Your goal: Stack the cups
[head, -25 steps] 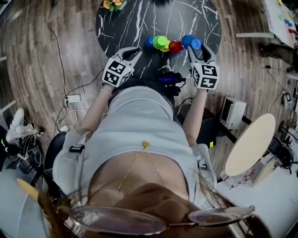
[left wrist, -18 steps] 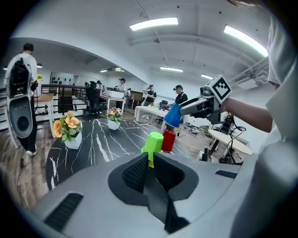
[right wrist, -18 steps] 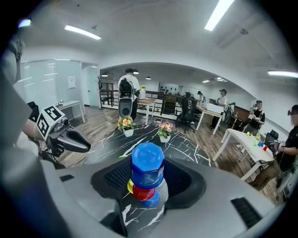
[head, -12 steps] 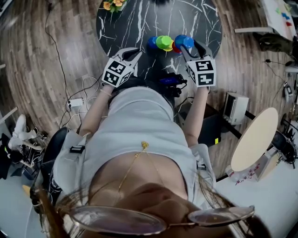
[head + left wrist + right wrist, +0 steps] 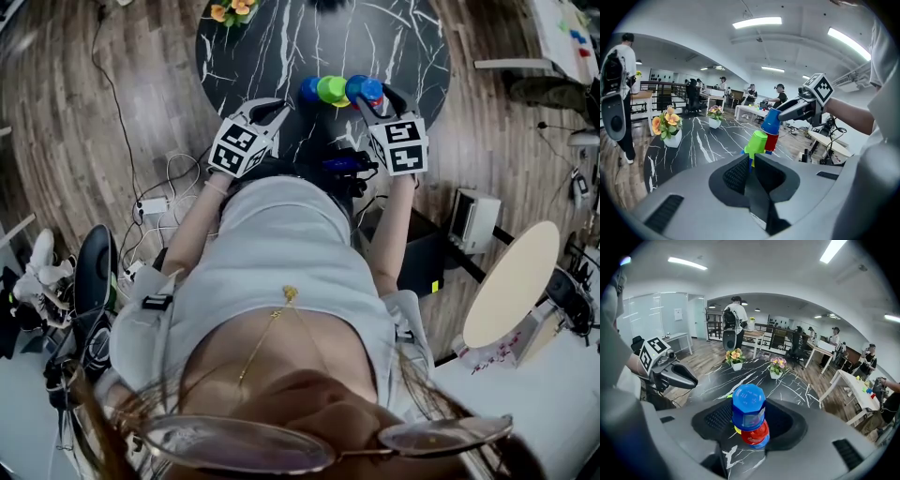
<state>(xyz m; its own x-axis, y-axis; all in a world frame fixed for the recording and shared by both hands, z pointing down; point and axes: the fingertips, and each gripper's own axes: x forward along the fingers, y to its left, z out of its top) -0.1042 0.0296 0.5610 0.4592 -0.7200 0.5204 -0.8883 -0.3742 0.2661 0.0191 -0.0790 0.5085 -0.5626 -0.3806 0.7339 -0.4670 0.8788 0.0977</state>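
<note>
My right gripper (image 5: 749, 414) is shut on an upside-down blue cup (image 5: 749, 406) and holds it just above a red cup (image 5: 754, 433) that rests on another blue one. In the head view the held blue cup (image 5: 362, 88) hangs at the right end of a row with a green cup (image 5: 331, 89) and a blue cup (image 5: 308, 89) on the black marble table (image 5: 281, 37). The left gripper (image 5: 751, 161) is shut and empty, a little short of the green cup (image 5: 757, 143). It sits at the table's near edge in the head view, left gripper (image 5: 278, 107).
Small flower pots (image 5: 736, 358) (image 5: 777, 366) stand farther back on the table, one at its far left edge (image 5: 230, 9). Cables and a power strip (image 5: 150, 202) lie on the wood floor at left. A round beige tabletop (image 5: 511, 291) is at right. People stand and sit at desks behind.
My right gripper has carried the blue cup leftward, from beside the red cup to directly over it. The left gripper has barely moved.
</note>
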